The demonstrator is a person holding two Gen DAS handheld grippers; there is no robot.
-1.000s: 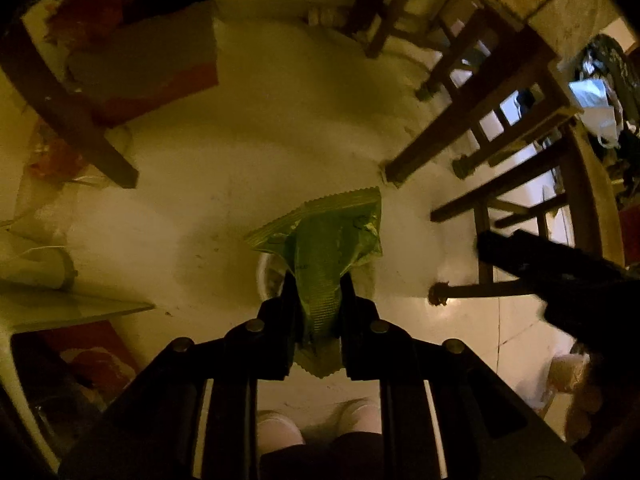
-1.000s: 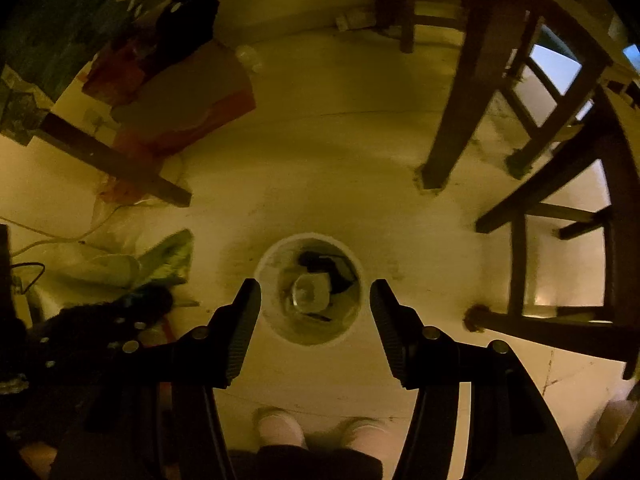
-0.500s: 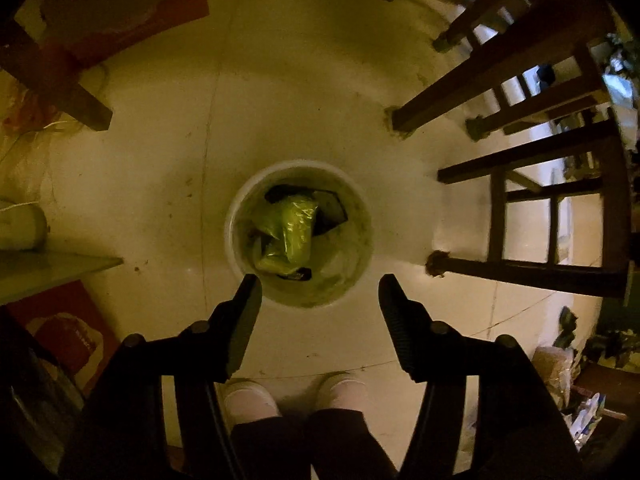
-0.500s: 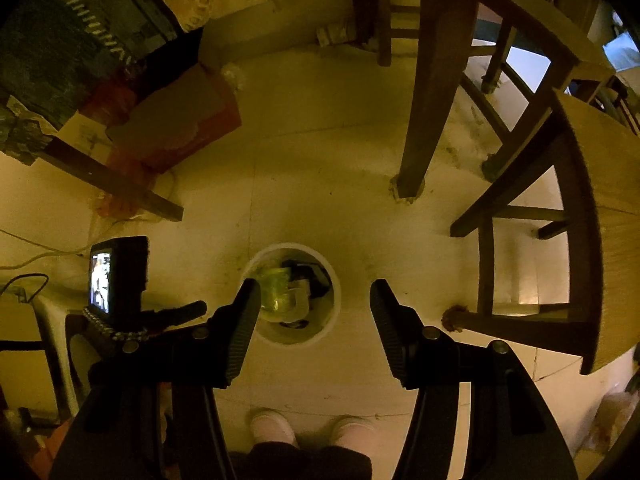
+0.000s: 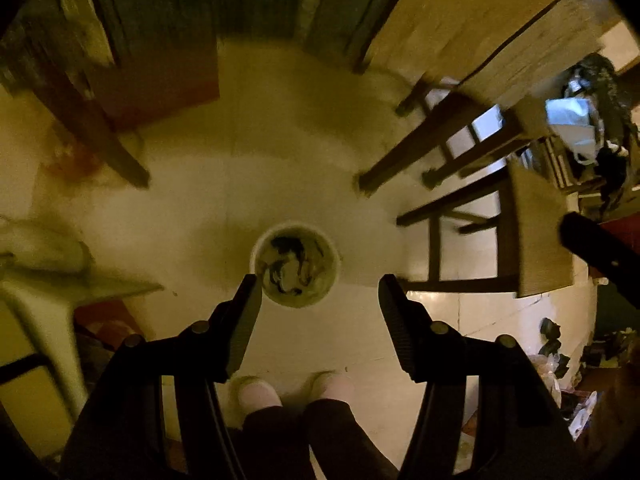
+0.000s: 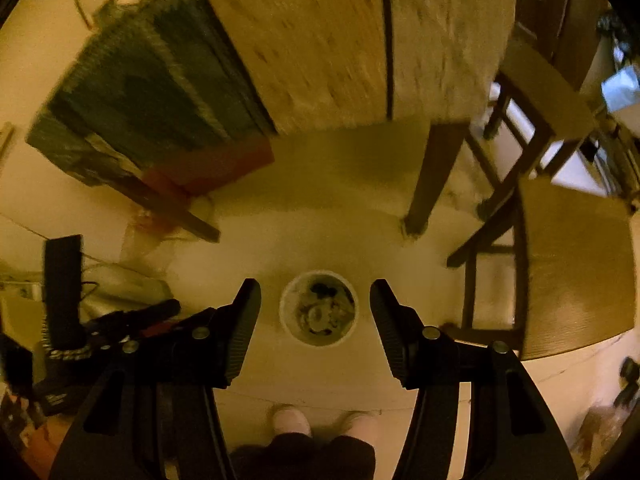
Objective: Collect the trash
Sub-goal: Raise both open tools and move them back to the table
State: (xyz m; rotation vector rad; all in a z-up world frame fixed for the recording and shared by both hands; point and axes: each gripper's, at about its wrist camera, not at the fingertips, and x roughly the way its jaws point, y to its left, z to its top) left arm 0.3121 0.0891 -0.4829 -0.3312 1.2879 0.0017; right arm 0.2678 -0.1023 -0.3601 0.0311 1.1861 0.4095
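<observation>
A round white trash bin [image 5: 295,265] stands on the pale floor far below, with dark and pale scraps of trash inside; it also shows in the right wrist view [image 6: 319,307]. My left gripper [image 5: 320,286] is open and empty, high above the bin. My right gripper [image 6: 315,290] is open and empty, also high above the bin. The left gripper's body shows at the left of the right wrist view [image 6: 120,320], and the right gripper's dark body at the right of the left wrist view [image 5: 600,248].
A wooden table [image 6: 360,40] lies ahead, with its leg [image 6: 432,176] near the bin. Wooden chairs [image 6: 572,264] stand to the right. A dark patterned cloth [image 6: 140,100] hangs at the left. My feet [image 5: 292,392] are just behind the bin. Clutter lies at the lower right [image 5: 560,360].
My left gripper opened and dropped the green wrapper into the bin. Both grippers then rose well above the bin, so the tabletop has come into view.
</observation>
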